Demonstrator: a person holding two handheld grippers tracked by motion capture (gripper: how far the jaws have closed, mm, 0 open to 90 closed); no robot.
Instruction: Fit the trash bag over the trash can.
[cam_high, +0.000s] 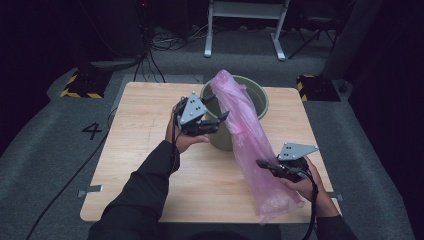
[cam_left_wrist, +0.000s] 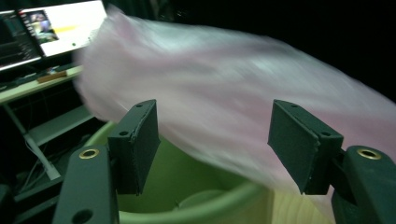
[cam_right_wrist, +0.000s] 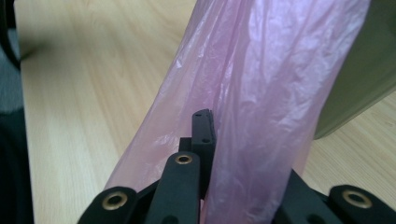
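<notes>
One rectangular light wooden table (cam_high: 150, 150) carries one round olive-green plastic bucket (cam_high: 260, 100), which stands upright at the far middle of the tabletop. One long translucent pink plastic bag (cam_high: 247, 135) runs from inside the bucket's mouth, over the near rim, and down to the table's near right edge, where its lower end lies crumpled on the wood.

Two hand-held grippers are in use, one per hand. The left gripper (cam_high: 220, 119) sits just beside the bucket's near-left rim, level with its top. In the left gripper view its two black jaws stand well apart, above the green rim, with the blurred pink bag behind and between them; neither pad (cam_left_wrist: 140, 144) touches the film. This gripper holds nothing.

The right gripper (cam_high: 261, 163) is at the lower part of the bag, near the table's right side. In the right gripper view its jaws are closed together on a fold of the pink film, with the bag draped over one jaw and the bucket's wall to the right.

One grey three-cornered plate tops each gripper, two in total.
</notes>
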